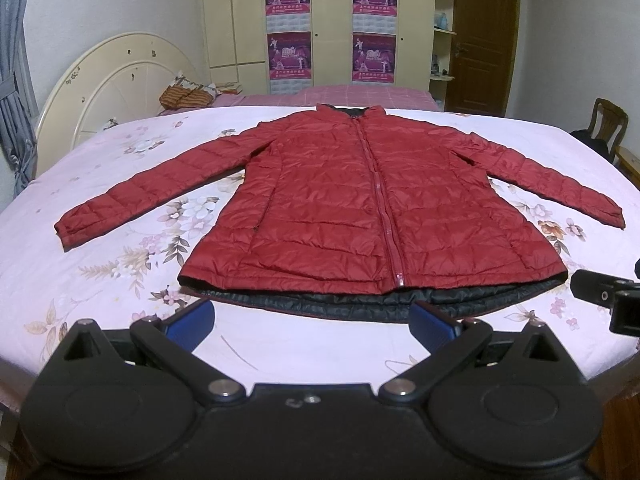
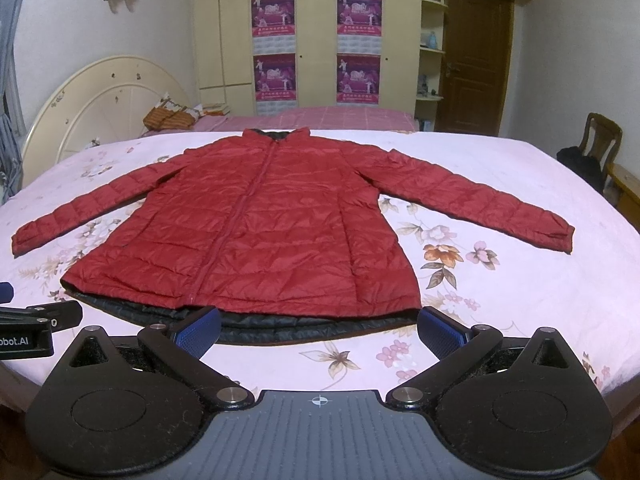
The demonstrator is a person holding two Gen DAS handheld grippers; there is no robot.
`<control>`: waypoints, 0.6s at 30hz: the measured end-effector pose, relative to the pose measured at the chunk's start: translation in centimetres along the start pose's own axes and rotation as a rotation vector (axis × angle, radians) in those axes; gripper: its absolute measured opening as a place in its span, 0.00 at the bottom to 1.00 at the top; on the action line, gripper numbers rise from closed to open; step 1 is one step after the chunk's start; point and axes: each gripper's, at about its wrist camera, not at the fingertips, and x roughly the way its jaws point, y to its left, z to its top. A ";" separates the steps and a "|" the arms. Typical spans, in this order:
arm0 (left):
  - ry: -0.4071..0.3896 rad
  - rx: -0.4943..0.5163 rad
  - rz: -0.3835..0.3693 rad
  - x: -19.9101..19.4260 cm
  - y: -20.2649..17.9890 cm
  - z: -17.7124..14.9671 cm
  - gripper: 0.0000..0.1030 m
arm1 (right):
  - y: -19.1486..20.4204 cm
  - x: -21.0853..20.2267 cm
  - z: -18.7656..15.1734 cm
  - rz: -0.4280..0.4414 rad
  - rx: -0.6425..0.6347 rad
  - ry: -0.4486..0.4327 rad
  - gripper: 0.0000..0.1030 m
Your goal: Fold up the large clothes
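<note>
slippery quilted nylon is the risk: the red down jacket [image 1: 352, 204] lies flat, zipped, sleeves spread, in the middle of the floral bedsheet [image 1: 100, 280], and its puffy shell could slide out of a pinch or spring back open after a fold. black lining shows under the hem. left gripper [image 1: 312, 320] and right gripper [image 2: 320, 330] hover just short of the hem, jaws wide apart, holding nothing.
</note>
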 end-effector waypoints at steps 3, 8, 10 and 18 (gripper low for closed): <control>0.001 -0.001 0.001 0.0 0.0 -0.1 1.00 | 0.0 0.0 0.0 0.000 0.001 0.000 1.00; 0.001 -0.002 0.005 0.1 -0.1 -0.1 1.00 | -0.1 0.0 0.0 0.001 0.001 0.001 1.00; 0.002 -0.003 0.004 0.1 -0.1 -0.1 1.00 | -0.1 0.0 0.0 0.001 0.000 0.000 1.00; 0.002 -0.002 0.007 0.1 -0.3 -0.2 1.00 | -0.1 0.1 0.0 0.000 0.002 0.001 1.00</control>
